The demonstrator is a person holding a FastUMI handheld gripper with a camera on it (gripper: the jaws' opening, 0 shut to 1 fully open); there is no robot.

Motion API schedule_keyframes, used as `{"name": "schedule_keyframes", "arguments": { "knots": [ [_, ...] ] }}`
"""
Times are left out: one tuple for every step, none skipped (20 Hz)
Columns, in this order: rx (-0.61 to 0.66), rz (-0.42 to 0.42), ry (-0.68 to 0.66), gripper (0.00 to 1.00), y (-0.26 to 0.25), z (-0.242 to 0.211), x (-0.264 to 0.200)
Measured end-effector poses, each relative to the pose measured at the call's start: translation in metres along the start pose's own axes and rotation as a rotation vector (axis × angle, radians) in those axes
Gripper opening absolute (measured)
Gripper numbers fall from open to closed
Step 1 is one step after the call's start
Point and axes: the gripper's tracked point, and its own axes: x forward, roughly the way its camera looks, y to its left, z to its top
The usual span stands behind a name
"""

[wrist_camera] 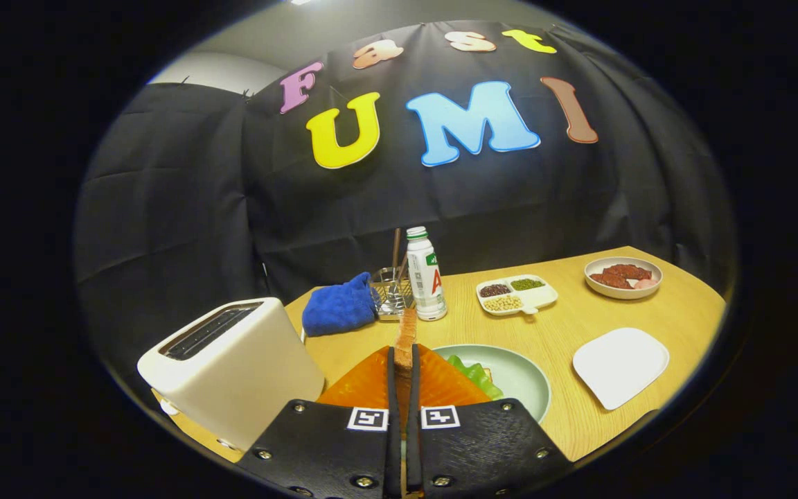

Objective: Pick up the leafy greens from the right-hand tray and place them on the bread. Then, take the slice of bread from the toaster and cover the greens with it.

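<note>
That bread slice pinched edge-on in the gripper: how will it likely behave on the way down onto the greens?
The bread slice stands upright between the fingers of the gripper without sagging, so it is probably fairly stiff, likely toasted. Held by a narrow edge, it may pivot or crumble if squeezed harder. Released over the greens on the green plate, it looks light enough to rest unevenly.

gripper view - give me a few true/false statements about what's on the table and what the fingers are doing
1. The gripper is shut on a slice of bread held edge-on. True.
2. The greens lie on the square white plate. False: they lie on the round pale green plate; the white plate is bare.
3. The toaster stands beside the fingers. True.
4. The bottle lies on its side. False: it stands upright, by the blue cloth.
</note>
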Motion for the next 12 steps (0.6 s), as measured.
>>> {"name": "schedule_keyframes", "arguments": {
  "knots": [
    [-0.002, -0.011, -0.002, 0.03, -0.005, 0.001, -0.001],
    [-0.008, -0.018, 0.000, 0.03, -0.009, 0.000, -0.001],
    [-0.016, -0.023, 0.007, 0.03, -0.013, -0.002, 0.000],
    [-0.030, -0.033, 0.015, 0.03, -0.017, -0.004, 0.000],
    [-0.041, -0.044, 0.022, 0.03, -0.021, -0.006, 0.001],
    [-0.049, -0.042, 0.026, 0.03, -0.023, -0.007, 0.000],
    [-0.054, -0.033, 0.030, 0.06, -0.024, -0.009, 0.000],
    [-0.052, -0.026, 0.037, 0.08, -0.026, -0.010, -0.002],
    [-0.046, -0.025, 0.039, 0.10, -0.031, -0.012, -0.003],
    [-0.042, -0.034, 0.046, 0.12, -0.036, -0.015, -0.001],
    [-0.037, -0.048, 0.056, 0.17, -0.044, -0.016, -0.001],
    [-0.027, -0.049, 0.065, 0.17, -0.048, -0.019, 0.000]
  ]
}}
